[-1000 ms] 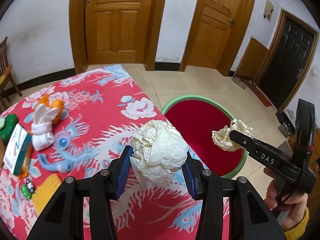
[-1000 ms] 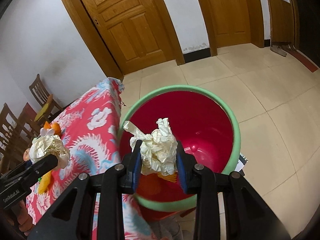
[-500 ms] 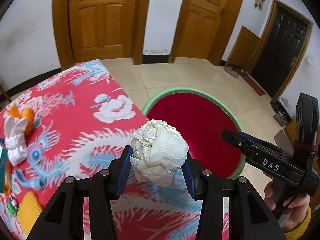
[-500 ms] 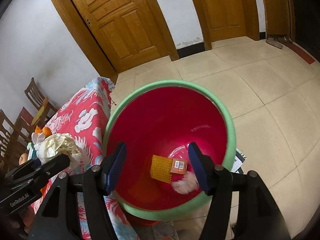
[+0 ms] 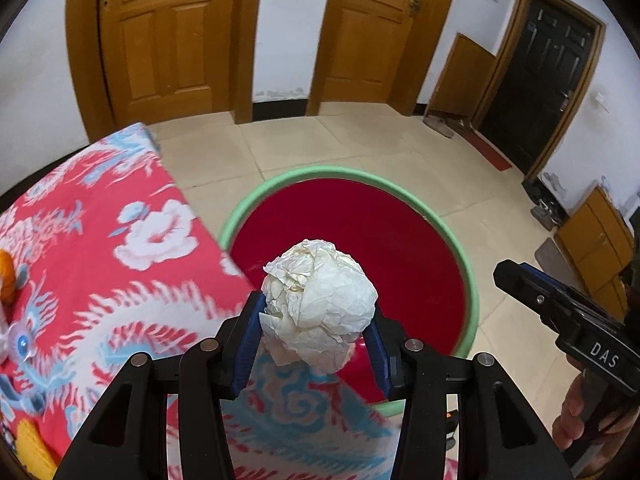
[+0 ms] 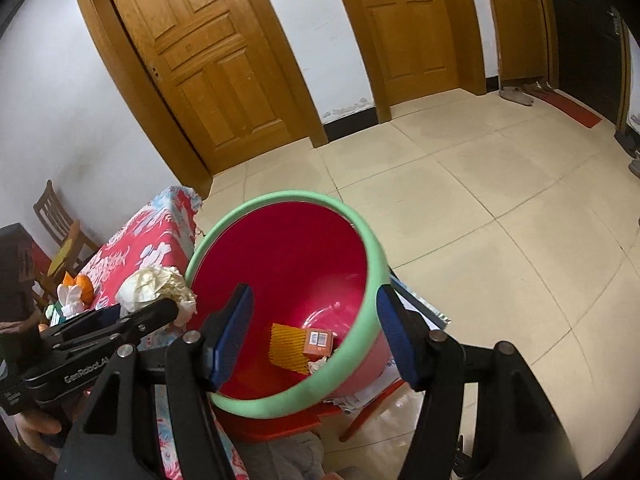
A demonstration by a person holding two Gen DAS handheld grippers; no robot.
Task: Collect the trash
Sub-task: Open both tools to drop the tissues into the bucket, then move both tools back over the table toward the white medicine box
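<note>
My left gripper is shut on a crumpled white paper ball, held over the table's edge beside the near rim of the bin. The bin is red inside with a green rim. In the right wrist view my right gripper stands open above the bin's rim, nothing between its blue pads. At the bin's bottom lie a yellow foam net, a small orange box and a paper wad. The paper ball and the left gripper show at the left.
A table under a red dragon-patterned cloth lies left of the bin, with an orange and white toy on it. A wooden chair stands behind. Tiled floor stretches to the wooden doors. The bin rests on a red stool.
My right gripper opened and its paper wad fell into the bin; the gripper then drifted right. My left gripper carried the paper ball from over the table towards the bin.
</note>
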